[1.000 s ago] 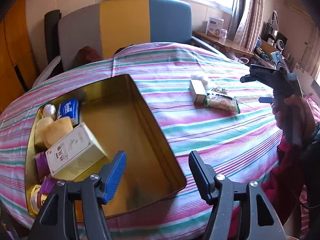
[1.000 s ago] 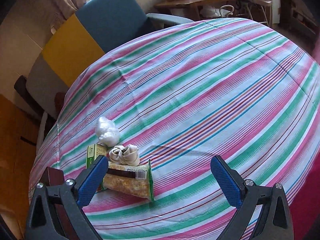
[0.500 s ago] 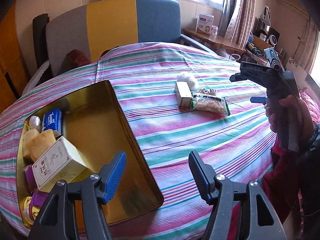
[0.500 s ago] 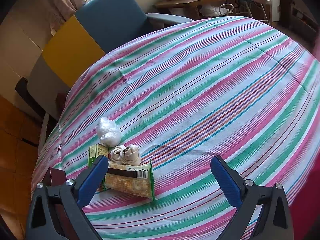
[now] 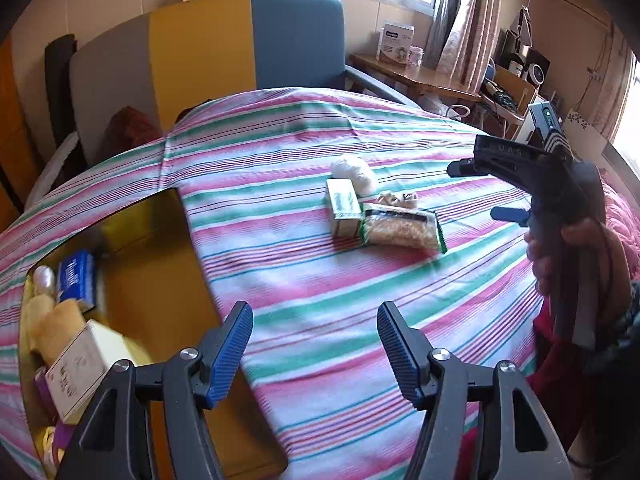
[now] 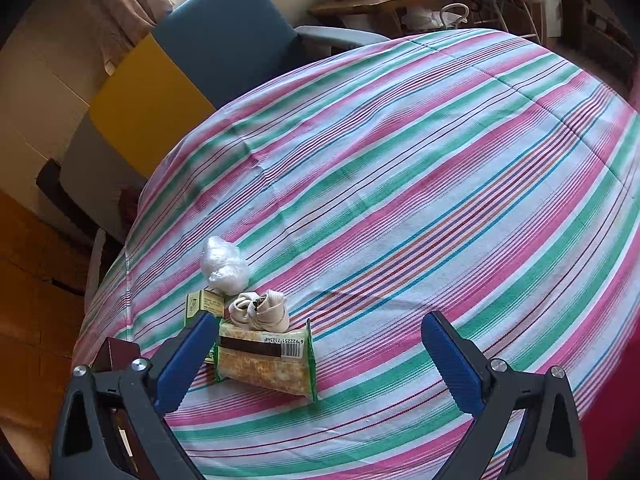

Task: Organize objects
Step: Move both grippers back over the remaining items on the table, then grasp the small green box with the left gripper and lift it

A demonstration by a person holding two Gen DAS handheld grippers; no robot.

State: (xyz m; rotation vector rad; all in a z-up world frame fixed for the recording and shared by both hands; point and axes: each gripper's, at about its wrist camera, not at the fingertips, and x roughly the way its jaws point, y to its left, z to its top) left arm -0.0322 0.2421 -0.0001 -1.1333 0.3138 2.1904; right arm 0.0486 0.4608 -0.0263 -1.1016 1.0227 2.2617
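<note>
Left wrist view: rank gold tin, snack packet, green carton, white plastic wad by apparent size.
1. gold tin, far the largest, though also nearest the camera.
2. snack packet.
3. green carton, close to the packet; the gap is slim.
4. white plastic wad, smallest, though farthest back, so unsure against the carton.

Right gripper (image 6: pixel 316 356) stood open above striped pink-green tablecloth (image 6: pixel 420 208). Green-edged snack packet (image 6: pixel 266 362) lay touching rolled beige strap (image 6: pixel 262 312); crumpled white plastic bag (image 6: pixel 224 266) just behind.
</note>
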